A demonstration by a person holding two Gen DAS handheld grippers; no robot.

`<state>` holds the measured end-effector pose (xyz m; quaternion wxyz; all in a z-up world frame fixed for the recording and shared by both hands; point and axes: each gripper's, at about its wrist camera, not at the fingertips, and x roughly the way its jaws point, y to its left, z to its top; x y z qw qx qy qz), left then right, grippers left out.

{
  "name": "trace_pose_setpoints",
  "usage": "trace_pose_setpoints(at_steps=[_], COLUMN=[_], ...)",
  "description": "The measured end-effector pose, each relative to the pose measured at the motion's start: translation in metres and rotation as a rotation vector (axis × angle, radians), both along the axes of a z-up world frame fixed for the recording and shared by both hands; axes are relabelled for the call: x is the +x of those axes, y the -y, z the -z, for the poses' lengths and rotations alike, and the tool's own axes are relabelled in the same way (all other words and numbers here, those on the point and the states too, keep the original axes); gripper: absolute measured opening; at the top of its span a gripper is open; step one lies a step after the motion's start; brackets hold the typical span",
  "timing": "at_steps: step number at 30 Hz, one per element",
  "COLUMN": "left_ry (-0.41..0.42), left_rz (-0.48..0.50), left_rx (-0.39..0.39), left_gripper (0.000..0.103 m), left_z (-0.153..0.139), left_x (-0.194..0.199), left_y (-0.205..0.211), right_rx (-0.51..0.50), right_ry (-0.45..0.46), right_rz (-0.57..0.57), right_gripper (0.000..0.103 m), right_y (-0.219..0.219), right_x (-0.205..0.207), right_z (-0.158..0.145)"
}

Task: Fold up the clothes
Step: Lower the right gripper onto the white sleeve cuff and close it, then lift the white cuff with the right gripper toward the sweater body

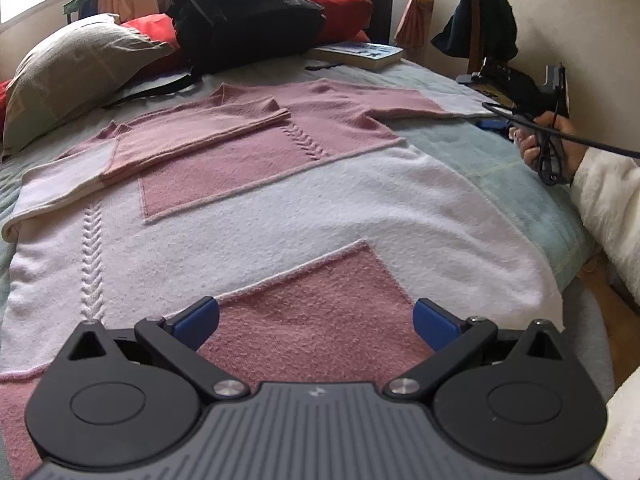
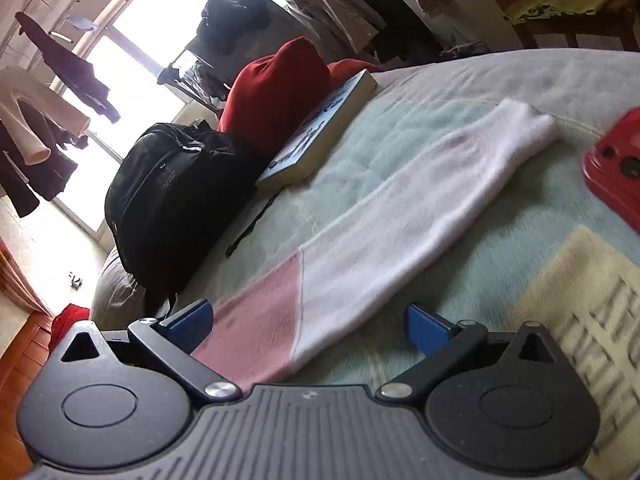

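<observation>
Pink and white knit: a sweater (image 1: 256, 200) lies flat on the bed (image 1: 480, 152), hem toward the left wrist camera, neck toward the pillow (image 1: 76, 68). Fuzzy, soft wool-like surface; colour-blocked panels, raised seams, a braided cable rib down each of two panels. One sleeve (image 1: 192, 136) lies folded across the chest, cuff end white. The other sleeve (image 2: 400, 216) stretches straight out over the pale green quilted bedspread, pink near the shoulder, white to the cuff, a limp tube with soft rounded edges

Left gripper (image 1: 316, 320) hovers over the hem's pink patch, blue-padded fingers spread wide, nothing between them. Right gripper (image 2: 308, 324) sits low by the outstretched sleeve's pink part, fingers likewise apart and straddling the cloth without pinching it, probably placed to take that sleeve. The person's right hand (image 1: 548, 144) grips the tool's handle, cable trailing

Clutter kept to the head end, likely to leave folding room: black backpack (image 1: 240, 16), paperback book (image 1: 360, 54), red cushions (image 2: 280, 92). A red device (image 2: 616, 160) lies at the right edge
</observation>
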<state>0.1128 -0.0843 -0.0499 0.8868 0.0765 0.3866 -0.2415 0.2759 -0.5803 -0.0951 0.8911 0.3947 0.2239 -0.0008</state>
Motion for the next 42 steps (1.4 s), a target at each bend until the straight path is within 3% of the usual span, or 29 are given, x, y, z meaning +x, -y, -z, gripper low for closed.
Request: trace_pose_setpoints(at_steps=[14,21,25,31,42], left_ry=[-0.024,-0.019,-0.015,0.001,-0.01], left_rz=[-0.013,-0.022,-0.027,-0.021,-0.04], left_rx=[0.006,-0.004,-0.011,-0.024,-0.02], left_gripper=[0.102,0.102,0.102,0.102,0.102], left_z=[0.008,0.007,0.004,-0.003,-0.015], left_x=[0.011,0.011,0.009,0.0,-0.015], left_y=[0.006,0.004,0.001,-0.005,-0.033], right_rx=[-0.046,-0.013,0.017,0.037,-0.05], right_ry=[0.031,0.072,0.138,0.164,0.156], right_rz=[0.046,0.05,0.051,0.033,-0.04], right_gripper=[0.103,0.103,0.103,0.103,0.103], right_y=[0.025,0.027,0.024,0.012,-0.049], right_x=[0.044,0.047,0.039,0.039,0.045], right_z=[0.004,-0.006,-0.017,-0.042,-0.093])
